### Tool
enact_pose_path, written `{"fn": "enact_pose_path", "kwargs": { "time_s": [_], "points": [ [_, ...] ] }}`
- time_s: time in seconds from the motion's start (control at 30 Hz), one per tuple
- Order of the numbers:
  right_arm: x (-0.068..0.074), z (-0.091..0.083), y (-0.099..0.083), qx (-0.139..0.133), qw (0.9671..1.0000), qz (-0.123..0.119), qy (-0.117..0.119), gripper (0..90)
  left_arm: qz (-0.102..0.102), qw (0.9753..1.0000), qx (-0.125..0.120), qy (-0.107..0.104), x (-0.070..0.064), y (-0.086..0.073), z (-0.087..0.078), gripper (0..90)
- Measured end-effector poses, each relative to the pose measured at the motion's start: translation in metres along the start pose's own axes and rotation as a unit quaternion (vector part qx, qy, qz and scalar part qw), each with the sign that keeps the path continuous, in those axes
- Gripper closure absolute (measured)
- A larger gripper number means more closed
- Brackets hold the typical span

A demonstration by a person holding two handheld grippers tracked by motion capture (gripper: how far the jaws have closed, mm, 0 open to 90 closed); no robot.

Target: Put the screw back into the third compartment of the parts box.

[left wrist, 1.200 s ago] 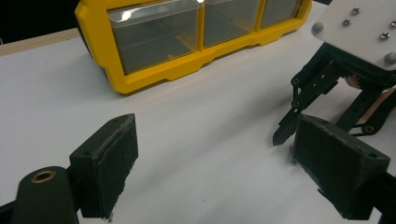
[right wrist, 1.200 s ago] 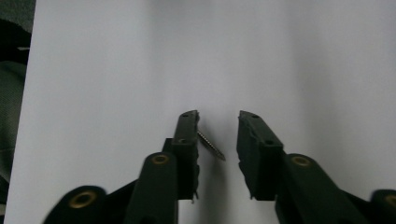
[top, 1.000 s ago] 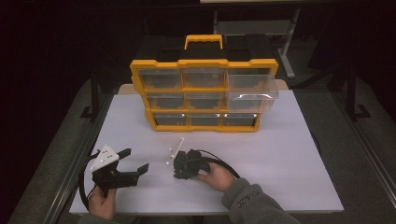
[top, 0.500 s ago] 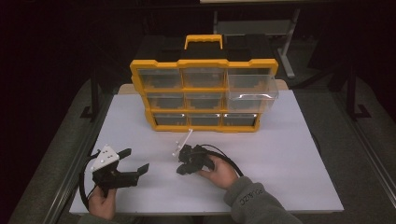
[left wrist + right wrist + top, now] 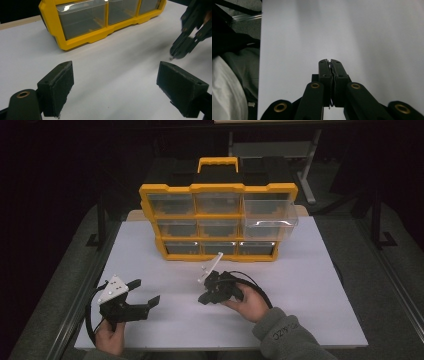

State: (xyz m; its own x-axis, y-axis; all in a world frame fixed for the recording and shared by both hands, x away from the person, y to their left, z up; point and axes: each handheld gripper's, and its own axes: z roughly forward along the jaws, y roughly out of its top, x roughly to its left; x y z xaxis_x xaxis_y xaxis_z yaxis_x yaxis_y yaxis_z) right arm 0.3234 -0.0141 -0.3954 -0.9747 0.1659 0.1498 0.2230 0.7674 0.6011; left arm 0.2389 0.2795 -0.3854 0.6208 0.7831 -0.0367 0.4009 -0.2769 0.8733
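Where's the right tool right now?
In the high view the right tool sits on the white table, centre-front, jaws shut, just ahead of the yellow drawer organizer and to the right of the open left tool.

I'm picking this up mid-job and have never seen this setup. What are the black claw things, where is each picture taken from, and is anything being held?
There is no robot here: a person holds a hand-operated two-jaw gripper in each hand. The high view looks down on the white table from above the person. Each of the other two views comes from a camera riding on one gripper, looking along its jaws. The left gripper rests near the table's left edge with its jaws wide open and empty. The right gripper has its jaws pressed shut; whether something tiny is pinched between them is unclear. Behind the grippers stands a yellow organiser with clear drawers, its upper right drawer pulled out.
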Motion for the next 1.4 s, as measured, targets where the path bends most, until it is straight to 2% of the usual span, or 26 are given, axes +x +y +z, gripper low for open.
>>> {"fn": "enact_pose_path", "kwargs": {
  "time_s": [0.17,0.23,0.4,0.47,0.7,0.97,1.07,1.4],
  "points": [
    [0.003,-0.021,-0.001,-0.008,0.9999,0.008,0.001,87.1,0.000,1.0000,-0.001,-0.001,0.000,0.000,0.000,14.0],
    [0.004,-0.029,0.000,-0.016,0.9999,0.003,0.001,87.2,0.000,1.0000,0.000,-0.001,0.000,0.000,0.001,14.0],
    [0.008,-0.051,0.003,-0.023,0.9997,0.006,0.000,87.1,0.001,1.0000,0.000,0.000,-0.001,0.000,0.001,14.0],
    [0.009,-0.060,0.004,-0.022,0.9997,0.008,0.000,87.1,0.008,1.0000,0.000,0.000,0.000,0.000,0.001,14.0],
    [0.010,-0.089,0.010,-0.036,0.9993,0.007,-0.003,87.1,0.007,1.0000,0.001,0.001,0.000,0.000,0.001,14.0],
    [0.010,-0.110,0.015,-0.041,0.9992,0.006,0.000,87.1,0.001,1.0000,-0.004,0.000,0.000,0.000,0.002,14.0],
    [0.010,-0.119,0.017,-0.034,0.9993,0.015,0.004,87.1,-0.001,1.0000,-0.004,-0.001,0.000,0.000,0.003,14.0],
    [0.008,-0.159,0.027,-0.047,0.9988,0.010,-0.006,87.1,-0.004,1.0000,-0.005,0.000,0.000,0.000,0.005,14.0]
  ]
}}
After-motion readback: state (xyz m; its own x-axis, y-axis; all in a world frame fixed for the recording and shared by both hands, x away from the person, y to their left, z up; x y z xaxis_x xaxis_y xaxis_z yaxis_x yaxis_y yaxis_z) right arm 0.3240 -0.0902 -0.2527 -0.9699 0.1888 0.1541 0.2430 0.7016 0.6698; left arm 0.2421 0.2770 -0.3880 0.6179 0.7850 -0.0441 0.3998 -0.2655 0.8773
